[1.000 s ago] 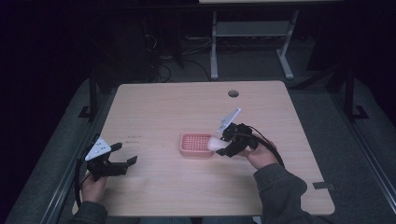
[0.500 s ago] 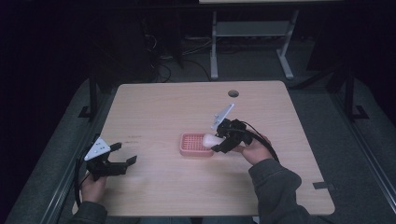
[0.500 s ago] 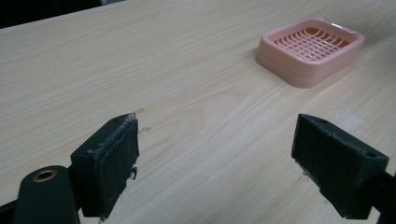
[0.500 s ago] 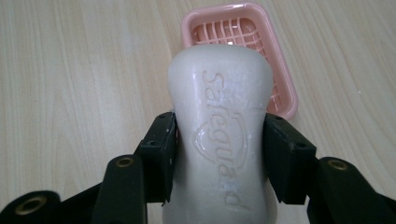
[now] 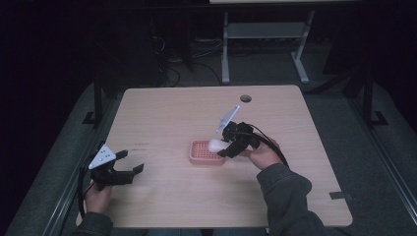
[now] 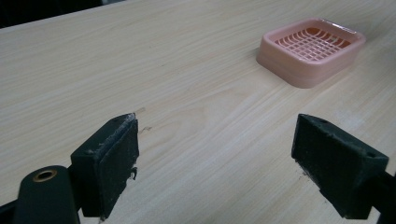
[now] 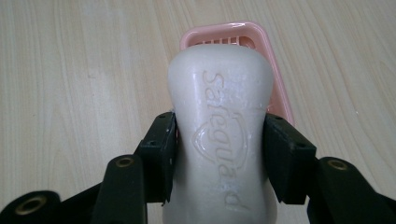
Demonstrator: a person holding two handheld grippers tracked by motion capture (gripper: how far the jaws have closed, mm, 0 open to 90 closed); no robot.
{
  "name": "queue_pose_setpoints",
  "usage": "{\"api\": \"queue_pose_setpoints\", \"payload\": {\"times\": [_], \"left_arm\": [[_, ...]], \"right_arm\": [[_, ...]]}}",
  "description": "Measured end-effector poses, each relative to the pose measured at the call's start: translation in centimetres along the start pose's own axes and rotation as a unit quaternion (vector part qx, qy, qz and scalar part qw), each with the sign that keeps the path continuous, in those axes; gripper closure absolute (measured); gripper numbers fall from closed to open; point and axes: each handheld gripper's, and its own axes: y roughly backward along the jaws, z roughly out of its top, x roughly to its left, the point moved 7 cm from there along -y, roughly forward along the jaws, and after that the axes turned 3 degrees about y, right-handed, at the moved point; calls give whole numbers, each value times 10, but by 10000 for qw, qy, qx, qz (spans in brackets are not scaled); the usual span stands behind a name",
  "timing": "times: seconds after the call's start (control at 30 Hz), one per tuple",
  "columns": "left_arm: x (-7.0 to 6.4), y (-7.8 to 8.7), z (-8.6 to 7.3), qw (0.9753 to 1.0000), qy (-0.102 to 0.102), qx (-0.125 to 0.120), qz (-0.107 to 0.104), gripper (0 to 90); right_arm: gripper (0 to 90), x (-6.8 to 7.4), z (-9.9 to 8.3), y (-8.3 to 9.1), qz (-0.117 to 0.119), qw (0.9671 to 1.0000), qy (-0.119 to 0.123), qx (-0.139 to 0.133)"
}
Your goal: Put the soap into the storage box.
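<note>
A white bar of soap (image 7: 219, 126) stamped with a brand name is clamped between the two black jaws of my right gripper (image 7: 219, 158). In the high view that gripper (image 5: 222, 149) holds the soap (image 5: 215, 145) just over the right part of a pink slotted soap dish (image 5: 202, 152) at the table's middle. The dish (image 7: 233, 35) lies directly beneath and beyond the soap. My left gripper (image 5: 132, 169) rests at the table's front left, jaws wide apart with nothing between them. From it the dish (image 6: 310, 49) sits farther off at the upper right.
The wooden table (image 5: 162, 113) has a round cable hole (image 5: 246, 98) near its far edge. A small dark mark (image 5: 340, 195) lies by the front right corner. Beyond the table stand a metal frame (image 5: 265, 34) and cables on a dark floor.
My right gripper has carried the soap leftward and lower, over the pink dish. The left gripper has stayed put.
</note>
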Motion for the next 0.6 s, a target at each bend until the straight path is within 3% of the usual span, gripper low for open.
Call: {"api": "queue_pose_setpoints", "payload": {"times": [0.6], "left_arm": [[1, 1, 0, 10000, -13, -5, 13, 144]], "right_arm": [[481, -8, 10, -11, 77, 9999, 46, 144]]}}
